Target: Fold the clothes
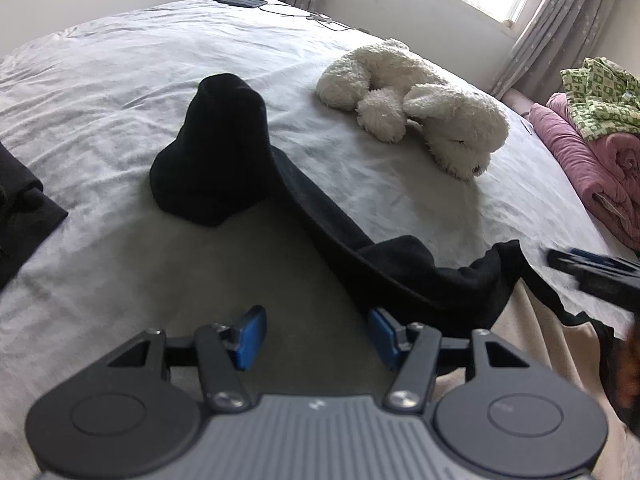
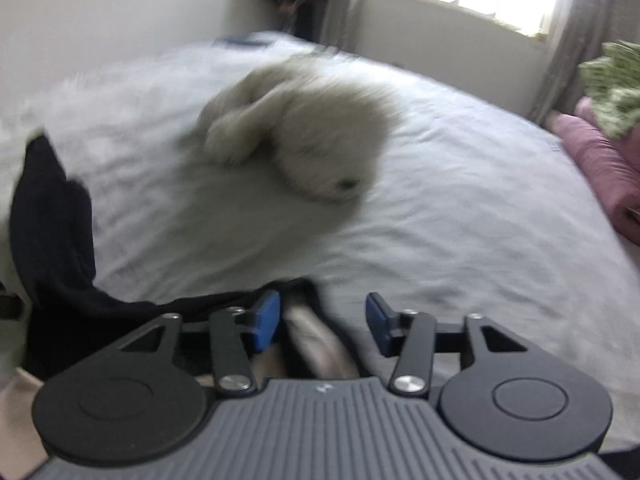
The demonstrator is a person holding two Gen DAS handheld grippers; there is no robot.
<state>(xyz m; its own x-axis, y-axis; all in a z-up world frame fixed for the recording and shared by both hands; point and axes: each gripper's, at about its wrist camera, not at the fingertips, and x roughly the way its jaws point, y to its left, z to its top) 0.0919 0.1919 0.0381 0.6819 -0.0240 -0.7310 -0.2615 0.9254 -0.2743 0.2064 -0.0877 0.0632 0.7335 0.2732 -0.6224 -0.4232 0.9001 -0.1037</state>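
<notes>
Left hand-held gripper [image 1: 316, 336]: blue pads spread wide, nothing pinched; the right pad sits just beside the hem of the long black knitted garment [image 1: 224, 160]. Right hand-held gripper [image 2: 322, 322]: likewise spread, black cloth lying at its left pad. The garment is seen strung across the white-sheeted bed [image 1: 120, 80], one end humped, the other trailing over the near edge, unfolded. A white plush toy dog [image 1: 420, 104] lies beyond. Judged step: taking hold of the near end; next, both pads need closing on the hem.

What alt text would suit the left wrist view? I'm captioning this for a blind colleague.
An open left gripper hovers over a white bedsheet, beside a long black garment bunched at its far end. A white plush dog lies beyond it, with pink bedding at the right edge.
</notes>
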